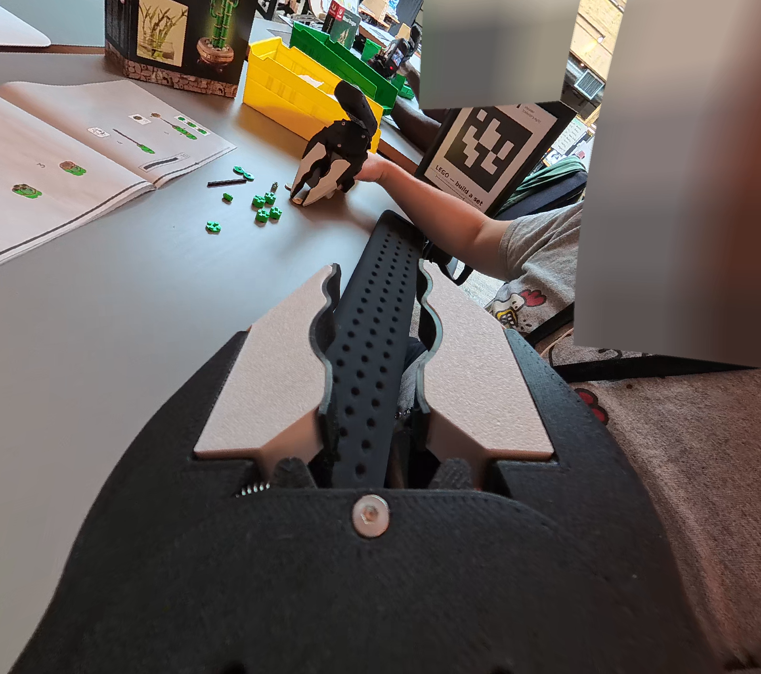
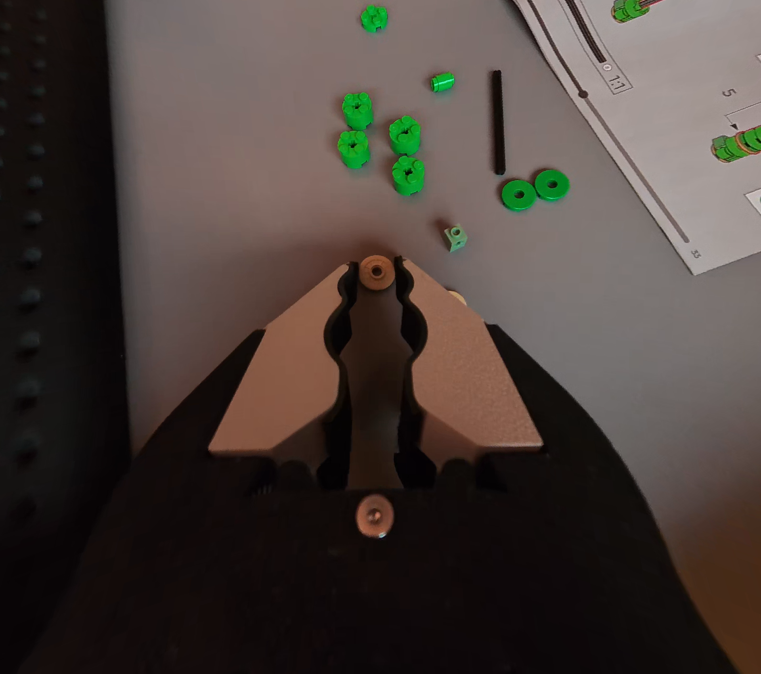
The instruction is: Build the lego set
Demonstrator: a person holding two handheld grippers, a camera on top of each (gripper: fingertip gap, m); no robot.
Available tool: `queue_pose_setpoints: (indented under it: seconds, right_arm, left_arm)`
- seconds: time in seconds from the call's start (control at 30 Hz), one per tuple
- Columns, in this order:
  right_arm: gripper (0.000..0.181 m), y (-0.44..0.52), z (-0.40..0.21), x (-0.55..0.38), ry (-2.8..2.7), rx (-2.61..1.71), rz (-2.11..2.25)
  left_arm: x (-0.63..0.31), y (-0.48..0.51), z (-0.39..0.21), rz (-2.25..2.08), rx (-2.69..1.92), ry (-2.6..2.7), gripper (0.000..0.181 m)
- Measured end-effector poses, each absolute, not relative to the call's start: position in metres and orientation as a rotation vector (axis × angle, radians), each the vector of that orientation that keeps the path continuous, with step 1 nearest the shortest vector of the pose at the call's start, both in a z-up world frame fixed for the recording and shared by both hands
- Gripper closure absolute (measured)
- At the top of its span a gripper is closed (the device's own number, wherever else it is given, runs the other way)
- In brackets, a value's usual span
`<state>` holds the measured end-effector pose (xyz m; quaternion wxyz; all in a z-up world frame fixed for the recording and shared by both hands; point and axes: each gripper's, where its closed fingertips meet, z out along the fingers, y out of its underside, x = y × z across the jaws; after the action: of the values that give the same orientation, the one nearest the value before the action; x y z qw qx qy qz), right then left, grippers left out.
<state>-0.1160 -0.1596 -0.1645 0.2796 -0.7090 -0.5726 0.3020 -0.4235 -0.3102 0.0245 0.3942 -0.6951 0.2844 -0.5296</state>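
The tan round piece [image 2: 375, 272] lies flat on the grey table [image 2: 247, 118], right between the right gripper [image 2: 375, 267] tips; whether they pinch it yet I cannot tell. The green round bricks [image 2: 381, 143] cluster at twelve o'clock, the black axle [image 2: 497, 122] at one o'clock, its length running toward twelve. The left gripper [image 1: 379, 275], fingers apart and empty, sits farther off.

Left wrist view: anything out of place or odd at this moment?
Yes. A black perforated strap runs up between the left gripper fingers, where no brick is held. On the table the green round bricks and black axle lie loose but orderly; nothing looks spilled or damaged.
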Motion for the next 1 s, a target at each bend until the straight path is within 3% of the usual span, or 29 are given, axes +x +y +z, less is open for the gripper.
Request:
queue_pose_setpoints:
  seconds: [0.23,0.5,0.73,1.0]
  right_arm:
    - [0.156,-0.162,-0.155,-0.117,-1.5,-1.881,0.815]
    - [0.157,-0.145,-0.071,-0.124,-1.288,-1.659,0.395]
    - [0.155,-0.159,-0.06,-0.159,-1.294,-1.59,0.446]
    - [0.155,-0.146,-0.064,-0.173,-1.23,-1.583,0.488]
  left_arm:
    - [-0.424,-0.31,0.025,-1.346,-1.763,0.712,0.146]
    - [-0.478,-0.291,0.04,-1.187,-1.746,0.584,0.143]
    - [-0.572,-0.249,0.051,-0.717,-1.805,0.406,0.14]
    - [-0.641,-0.191,0.019,-0.185,-2.013,0.467,0.141]
